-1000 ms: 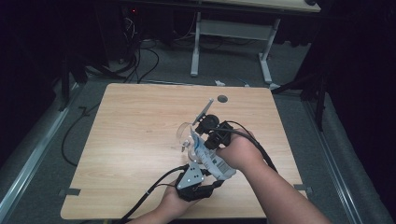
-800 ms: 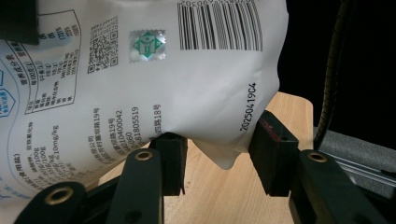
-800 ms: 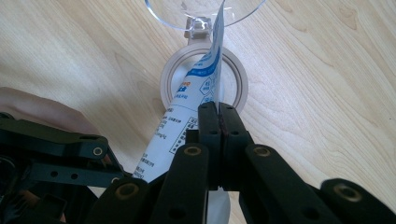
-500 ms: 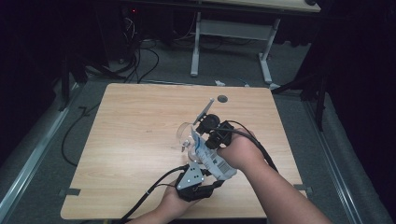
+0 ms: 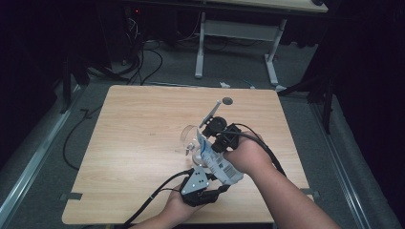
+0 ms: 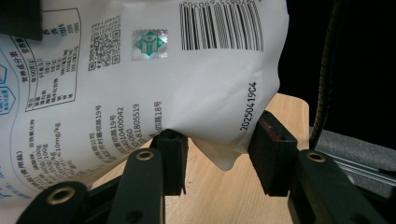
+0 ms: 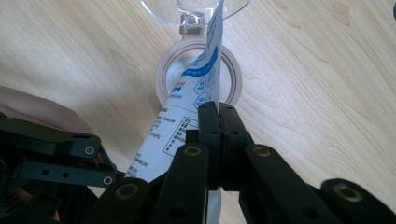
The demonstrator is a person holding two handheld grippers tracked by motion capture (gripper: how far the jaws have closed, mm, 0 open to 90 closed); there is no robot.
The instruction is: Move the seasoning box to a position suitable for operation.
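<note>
A white pouch [image 5: 217, 162] with blue print and a barcode hangs tilted above the table [image 5: 133, 143], held between both grippers. My left gripper [image 5: 216, 187] grips its lower end; in the left gripper view both pads of this gripper [image 6: 219, 140] press into the bulging bottom of the pouch [image 6: 163, 70]. My right gripper [image 5: 208, 138] is shut on the flat upper edge of the pouch [image 7: 196, 88], with its jaws [image 7: 218, 109] fully together. The pouch's top corner points at a clear stemmed glass [image 5: 191, 138], whose round base [image 7: 163, 79] stands on the wood.
A thin silvery stick [image 5: 211, 113] and a small dark disc [image 5: 227, 100] lie toward the table's far edge. Cables trail from both grippers over the near edge. A desk frame [image 5: 239, 33] and cables are on the floor beyond.
</note>
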